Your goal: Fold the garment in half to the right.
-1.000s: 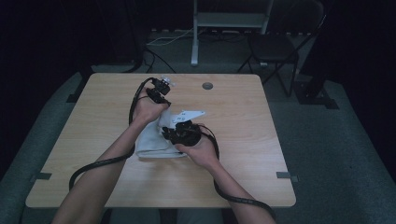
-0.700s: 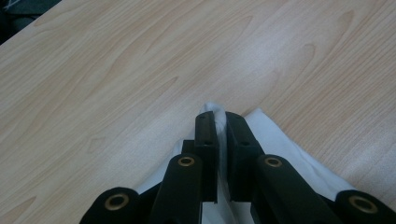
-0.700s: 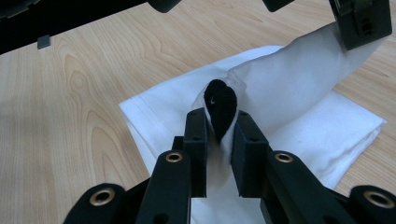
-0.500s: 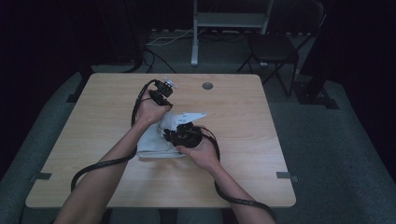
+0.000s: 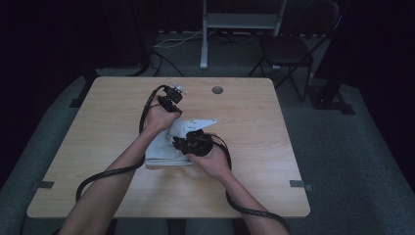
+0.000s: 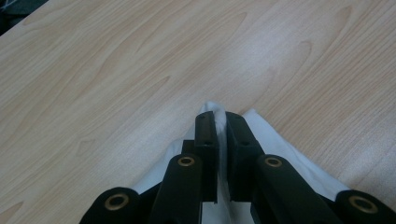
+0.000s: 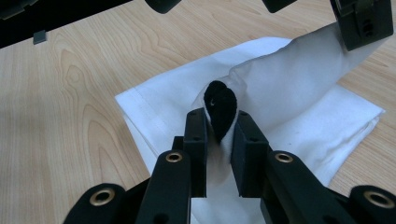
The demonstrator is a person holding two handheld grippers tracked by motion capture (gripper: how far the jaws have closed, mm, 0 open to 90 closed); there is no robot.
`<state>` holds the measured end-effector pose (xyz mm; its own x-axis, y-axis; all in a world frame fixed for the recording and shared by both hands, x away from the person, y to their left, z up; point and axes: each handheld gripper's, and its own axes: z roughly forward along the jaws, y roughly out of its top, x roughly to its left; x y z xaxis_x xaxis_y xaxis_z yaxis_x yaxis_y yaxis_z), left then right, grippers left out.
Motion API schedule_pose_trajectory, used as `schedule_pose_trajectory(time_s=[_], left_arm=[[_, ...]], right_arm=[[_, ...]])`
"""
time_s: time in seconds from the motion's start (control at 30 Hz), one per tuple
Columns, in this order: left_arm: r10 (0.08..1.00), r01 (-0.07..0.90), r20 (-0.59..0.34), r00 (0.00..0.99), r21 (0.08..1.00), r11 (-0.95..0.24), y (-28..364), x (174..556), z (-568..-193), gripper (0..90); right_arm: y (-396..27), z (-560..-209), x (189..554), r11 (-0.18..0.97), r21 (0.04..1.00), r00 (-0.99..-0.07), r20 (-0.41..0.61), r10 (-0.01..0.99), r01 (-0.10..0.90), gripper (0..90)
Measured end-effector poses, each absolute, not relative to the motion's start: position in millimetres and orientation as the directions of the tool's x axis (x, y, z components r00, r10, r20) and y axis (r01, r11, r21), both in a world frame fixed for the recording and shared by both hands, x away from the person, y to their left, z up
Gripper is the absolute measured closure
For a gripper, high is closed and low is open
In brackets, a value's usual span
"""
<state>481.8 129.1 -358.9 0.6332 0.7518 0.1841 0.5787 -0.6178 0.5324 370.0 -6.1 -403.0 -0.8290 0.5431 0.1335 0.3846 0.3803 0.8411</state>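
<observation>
— So, from the high view, where is the cloth (image 5: 166,149)?

— Mid-table (image 5: 98,127), partly folded. The left gripper (image 5: 172,94) sits past its far edge, lifting a flap; the right gripper (image 5: 192,142) is over the middle, just beside the left hand. Both forearms reach in from the near side.

— And the left gripper view?

— Its jaws are closed, with a thin white layer of cloth (image 6: 261,140) pinched between them and bare wood beyond. I'd say it holds that edge up so the fabric stays taut.

— The right gripper view?

— Closed as well, clamping a raised ridge of cloth (image 7: 289,84); a small dark opening (image 7: 220,109) shows in the fabric right at the jaw tips, though what it is I can't tell. The left gripper (image 7: 362,21) hangs at the top right, gripping the lifted flap. The rest of the cloth lies flat on the table (image 7: 60,102).

— Why two grips?

— Probably one anchors the fold line while the other brings the flap over.
</observation>
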Motion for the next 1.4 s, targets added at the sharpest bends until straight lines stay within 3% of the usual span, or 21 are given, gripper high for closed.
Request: schedule_pose_trajectory(time_s=[1.4], left_arm=[[0.749,0.572,0.176,0.639,0.542,-0.616,120.8,480.7,-367.1,84.7]], right_arm=[[-11.0,-413.5,368.7,0.374,0.834,-0.819,0.150,0.553,0.406,77.9]])
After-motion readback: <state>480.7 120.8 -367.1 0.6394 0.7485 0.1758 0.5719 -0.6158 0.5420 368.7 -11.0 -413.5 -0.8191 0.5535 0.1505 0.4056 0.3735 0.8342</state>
